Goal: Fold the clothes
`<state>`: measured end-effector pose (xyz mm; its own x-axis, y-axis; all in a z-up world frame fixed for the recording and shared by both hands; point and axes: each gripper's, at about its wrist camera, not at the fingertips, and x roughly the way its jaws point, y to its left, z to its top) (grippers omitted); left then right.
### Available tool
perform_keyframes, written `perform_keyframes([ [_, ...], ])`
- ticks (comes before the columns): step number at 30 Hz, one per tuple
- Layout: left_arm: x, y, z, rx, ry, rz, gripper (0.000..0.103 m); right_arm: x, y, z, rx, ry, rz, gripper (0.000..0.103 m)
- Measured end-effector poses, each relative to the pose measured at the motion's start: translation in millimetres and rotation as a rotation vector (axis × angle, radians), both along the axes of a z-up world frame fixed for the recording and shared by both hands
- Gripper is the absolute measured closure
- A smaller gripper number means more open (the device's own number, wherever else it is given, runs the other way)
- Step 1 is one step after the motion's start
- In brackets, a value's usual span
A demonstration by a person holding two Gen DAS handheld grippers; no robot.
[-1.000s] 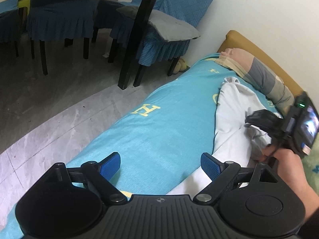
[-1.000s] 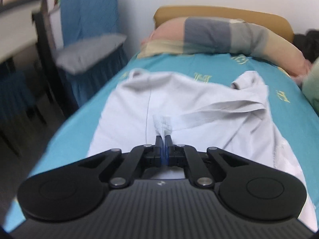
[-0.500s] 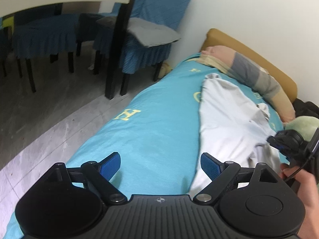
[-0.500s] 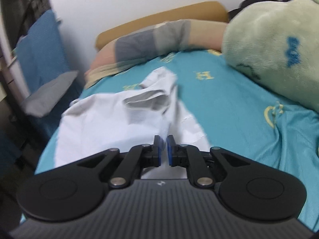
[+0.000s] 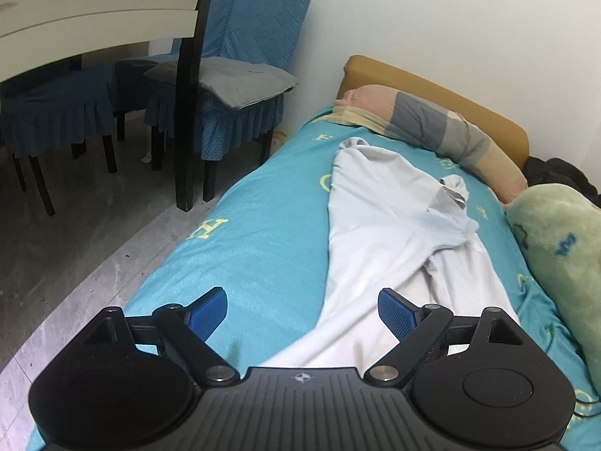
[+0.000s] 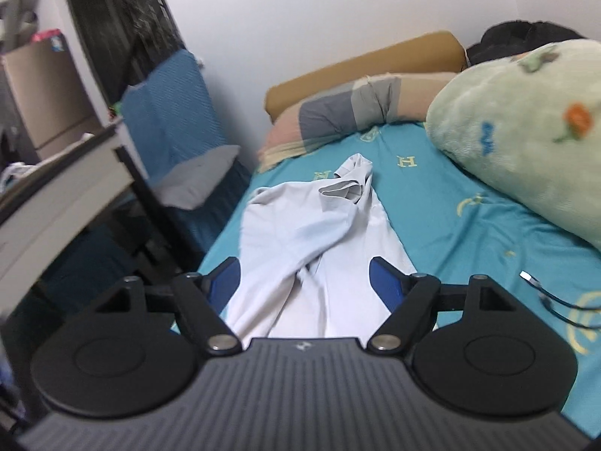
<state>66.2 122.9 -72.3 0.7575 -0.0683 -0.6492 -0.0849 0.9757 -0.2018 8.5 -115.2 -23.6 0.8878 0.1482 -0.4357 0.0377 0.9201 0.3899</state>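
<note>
A pale grey-white garment (image 5: 390, 233) lies lengthwise on the turquoise bed sheet (image 5: 255, 248), one side folded over with a bunched sleeve near its far end. It also shows in the right wrist view (image 6: 311, 240). My left gripper (image 5: 302, 310) is open and empty, above the garment's near left edge. My right gripper (image 6: 304, 282) is open and empty, above the garment's near end.
A striped pillow (image 5: 424, 127) and tan headboard (image 5: 432, 86) lie at the far end. A green plush blanket (image 6: 526, 131) sits on the right. A cable (image 6: 552, 300) lies on the sheet. Blue-covered chairs (image 5: 233, 75) and a table (image 5: 97, 18) stand left of the bed.
My right gripper let go of the garment fold and opened, then drew back toward the near end. The left gripper stayed open and swung to face along the bed.
</note>
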Motion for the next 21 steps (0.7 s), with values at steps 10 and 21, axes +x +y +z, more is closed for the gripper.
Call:
perform_keyframes([
  [10, -17.2, 37.8, 40.4, -0.052, 0.148, -0.135, 0.014, -79.5, -43.3, -17.1, 0.119, 0.02, -0.011, 0.023],
  [21, -47.3, 163.2, -20.2, -0.166, 0.335, -0.178, 0.027, -74.6, -55.6, -24.3, 0.205, 0.019, -0.001, 0.023],
])
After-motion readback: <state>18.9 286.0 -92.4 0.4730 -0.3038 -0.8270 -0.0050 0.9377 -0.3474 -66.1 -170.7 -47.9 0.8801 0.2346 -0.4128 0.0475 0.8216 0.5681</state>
